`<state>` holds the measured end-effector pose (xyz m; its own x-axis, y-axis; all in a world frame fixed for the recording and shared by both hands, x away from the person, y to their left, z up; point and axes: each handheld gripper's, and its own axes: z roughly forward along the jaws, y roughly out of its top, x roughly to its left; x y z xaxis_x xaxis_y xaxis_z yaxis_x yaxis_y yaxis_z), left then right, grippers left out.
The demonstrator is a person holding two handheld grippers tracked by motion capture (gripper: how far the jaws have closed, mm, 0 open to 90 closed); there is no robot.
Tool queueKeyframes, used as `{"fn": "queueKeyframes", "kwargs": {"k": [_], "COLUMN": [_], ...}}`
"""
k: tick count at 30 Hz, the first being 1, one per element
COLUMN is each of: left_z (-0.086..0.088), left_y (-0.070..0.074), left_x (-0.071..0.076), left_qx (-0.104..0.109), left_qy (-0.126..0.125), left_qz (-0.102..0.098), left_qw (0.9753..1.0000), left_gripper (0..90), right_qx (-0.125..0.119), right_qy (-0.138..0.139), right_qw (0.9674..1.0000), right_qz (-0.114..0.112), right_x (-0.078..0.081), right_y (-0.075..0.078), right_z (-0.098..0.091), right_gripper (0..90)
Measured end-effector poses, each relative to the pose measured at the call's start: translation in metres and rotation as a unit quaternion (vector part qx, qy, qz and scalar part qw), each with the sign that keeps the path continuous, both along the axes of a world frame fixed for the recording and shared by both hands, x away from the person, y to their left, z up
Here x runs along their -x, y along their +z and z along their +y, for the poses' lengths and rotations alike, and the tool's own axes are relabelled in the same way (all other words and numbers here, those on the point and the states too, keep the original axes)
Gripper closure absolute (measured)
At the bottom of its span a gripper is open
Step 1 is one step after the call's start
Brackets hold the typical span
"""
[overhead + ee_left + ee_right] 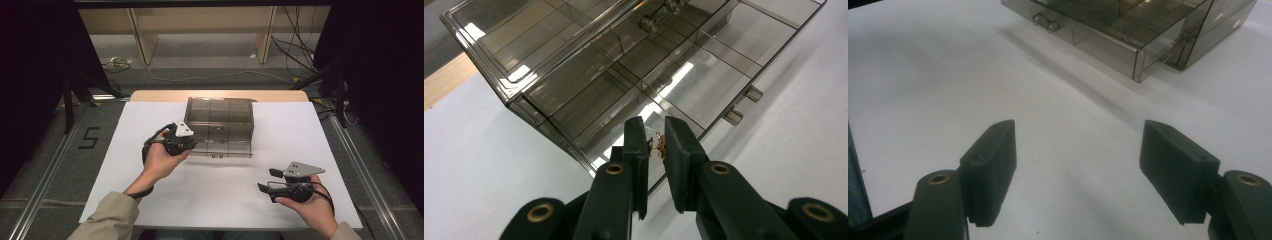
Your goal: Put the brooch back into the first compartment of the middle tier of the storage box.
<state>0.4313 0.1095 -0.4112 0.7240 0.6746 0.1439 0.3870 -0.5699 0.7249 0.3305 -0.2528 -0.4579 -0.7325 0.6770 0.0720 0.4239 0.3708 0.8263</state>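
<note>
A smoky clear plastic organizer box [220, 112] stands at the middle back of the white sheet, its divided drawer [222, 145] pulled out toward me. My left gripper [190, 142] hovers at the drawer's left front corner. In the left gripper view its jaws [655, 137] stand close together, pinching a tiny copper-coloured piece [657, 145] above the drawer's compartments [704, 85]. My right gripper [266, 180] rests low at the front right, away from the box. Its jaws [1078, 150] are wide apart with nothing between them, and the box [1128, 30] lies farther off.
A white sheet [125, 165] covers the table, with a strip of wooden top [150, 95] at the back. Metal rails run along both sides. Dark stands, cables and a wooden shelf frame [145, 40] lie beyond the table.
</note>
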Motion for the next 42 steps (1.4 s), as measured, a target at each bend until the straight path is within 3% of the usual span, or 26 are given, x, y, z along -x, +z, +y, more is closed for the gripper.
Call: {"fn": "queueKeyframes", "kwargs": {"k": [42], "left_z": [-0.01], "left_y": [-0.0018], "left_x": [-0.0039], "left_qx": [-0.006], "left_qy": [-0.004], "left_qz": [-0.001], "left_qw": [1.0], "left_gripper": [80.4], "right_qx": [-0.001], "right_qy": [0.001], "right_qw": [1.0], "right_qz": [-0.001], "right_x": [0.0003], "right_y": [0.0003], "right_z": [0.0], "right_gripper": [31.9]}}
